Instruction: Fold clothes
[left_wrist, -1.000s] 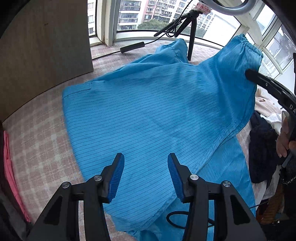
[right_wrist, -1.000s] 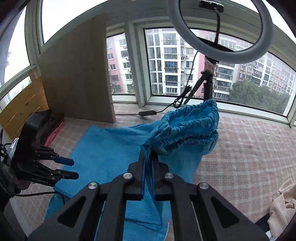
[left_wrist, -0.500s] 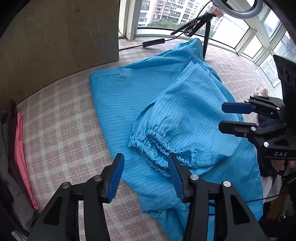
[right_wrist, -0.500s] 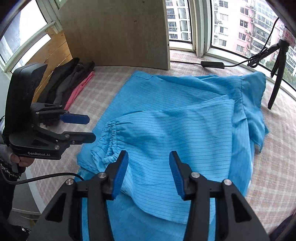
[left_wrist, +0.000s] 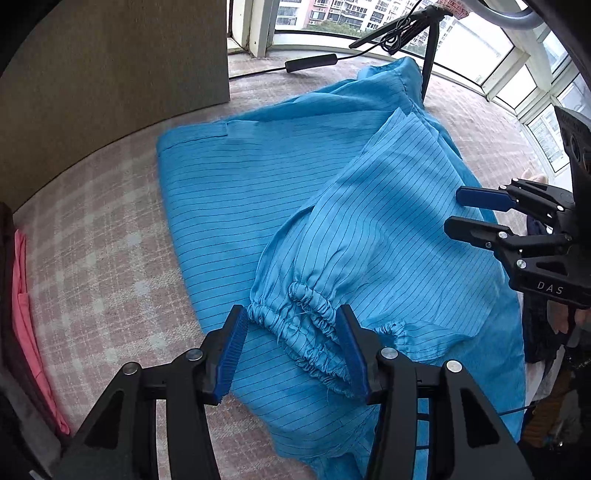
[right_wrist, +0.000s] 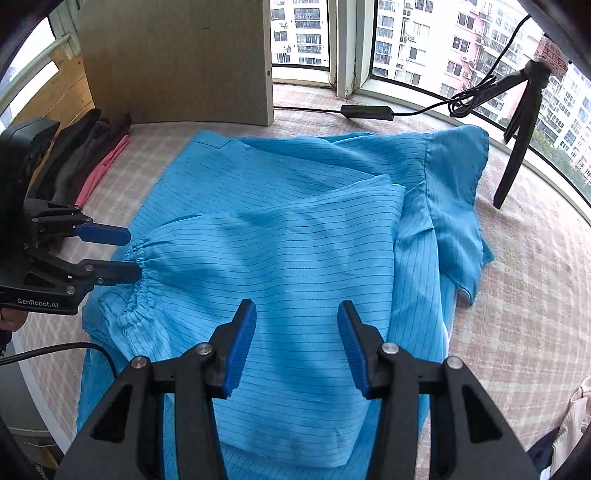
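Plainly, open checked pink-and-beige cloth (left_wrist: 110, 258) shows on both sides of the blue pinstriped garment (right_wrist: 295, 258), which lies spread across the middle of the surface. A wooden board (right_wrist: 177, 62) stands along its far-left edge, a black tripod leg (right_wrist: 517, 147) near its far-right corner, and a pile of dark and pink clothes (right_wrist: 92, 158) to the left. The fabric is thin and smooth; one sleeve is folded across the body, its elastic cuff (left_wrist: 306, 306) gathered into tight ruffles. The left gripper (left_wrist: 291, 347) is half open around that cuff without pinching it — the right gripper (right_wrist: 297, 343) hovers half open over the sleeve, holding nothing.
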